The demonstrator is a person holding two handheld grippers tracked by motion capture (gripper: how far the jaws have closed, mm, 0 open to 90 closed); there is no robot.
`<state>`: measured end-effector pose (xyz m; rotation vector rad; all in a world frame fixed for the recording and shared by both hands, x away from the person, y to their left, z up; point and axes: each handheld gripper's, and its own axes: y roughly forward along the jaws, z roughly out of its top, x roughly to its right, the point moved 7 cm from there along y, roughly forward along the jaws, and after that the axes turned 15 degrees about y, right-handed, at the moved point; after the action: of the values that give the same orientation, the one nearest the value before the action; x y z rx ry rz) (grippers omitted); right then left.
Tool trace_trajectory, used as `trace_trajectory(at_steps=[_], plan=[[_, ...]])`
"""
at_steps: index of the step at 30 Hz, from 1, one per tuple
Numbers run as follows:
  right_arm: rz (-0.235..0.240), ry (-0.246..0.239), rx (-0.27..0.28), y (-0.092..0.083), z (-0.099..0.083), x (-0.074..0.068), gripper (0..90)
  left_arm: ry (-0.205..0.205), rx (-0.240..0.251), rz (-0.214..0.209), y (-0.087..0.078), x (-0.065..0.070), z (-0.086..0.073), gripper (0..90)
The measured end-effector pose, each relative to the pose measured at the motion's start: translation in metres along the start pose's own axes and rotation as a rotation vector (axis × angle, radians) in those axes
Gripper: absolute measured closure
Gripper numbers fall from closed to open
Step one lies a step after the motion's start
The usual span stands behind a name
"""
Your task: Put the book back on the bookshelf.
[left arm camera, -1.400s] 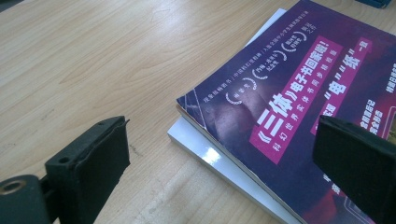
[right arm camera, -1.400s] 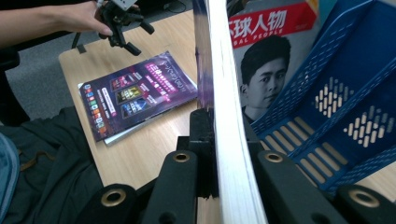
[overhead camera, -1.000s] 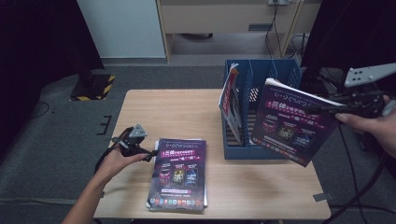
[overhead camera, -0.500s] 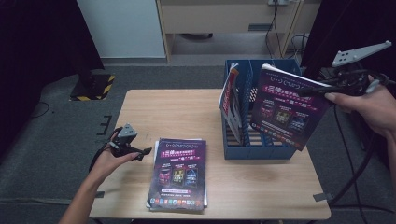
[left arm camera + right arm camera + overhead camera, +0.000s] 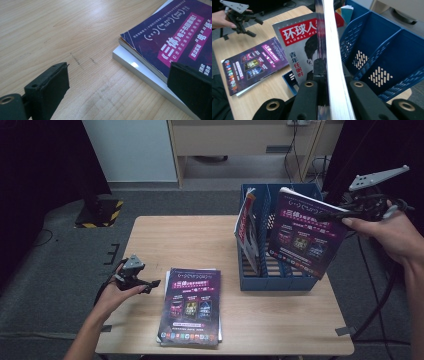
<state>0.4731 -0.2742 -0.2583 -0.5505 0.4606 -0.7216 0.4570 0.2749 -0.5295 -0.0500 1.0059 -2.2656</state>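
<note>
My right gripper [image 5: 341, 213] is shut on the top edge of a purple magazine [image 5: 305, 237], which hangs tilted above the right compartments of a blue file rack [image 5: 280, 282]. The right gripper view looks along that magazine [image 5: 332, 50] edge-on between the jaws [image 5: 329, 75]. A red-and-white magazine [image 5: 246, 222] leans in the rack's left compartment. On the wooden table [image 5: 190, 240] lies a short stack of magazines [image 5: 192, 305] with a purple cover on top. My left gripper [image 5: 150, 285] rests open just left of it, nothing between its jaws [image 5: 122, 75], the stack's corner [image 5: 170, 42] ahead.
The rack stands at the table's right rear. Cables trail from both grippers off the table's sides. A cabinet [image 5: 235, 140] and a white panel [image 5: 130, 150] stand behind the table. A yellow-and-black striped base [image 5: 102, 212] sits on the floor at left.
My right gripper has carried the purple magazine leftward, and it now hangs over the rack. My left hand has drawn a little to the left, away from the stack.
</note>
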Motion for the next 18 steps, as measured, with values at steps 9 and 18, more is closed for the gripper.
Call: trace_trajectory(at_steps=[9,18], plan=[[-0.050,0.019,0.007,0.004,0.003,0.000,82.9,-0.025,-0.005,0.013,0.002,-0.002,-0.009,3.7],[-0.093,0.047,0.019,0.005,0.003,-0.005,82.9,-0.027,-0.025,0.023,0.005,-0.002,-0.016,3.6]])
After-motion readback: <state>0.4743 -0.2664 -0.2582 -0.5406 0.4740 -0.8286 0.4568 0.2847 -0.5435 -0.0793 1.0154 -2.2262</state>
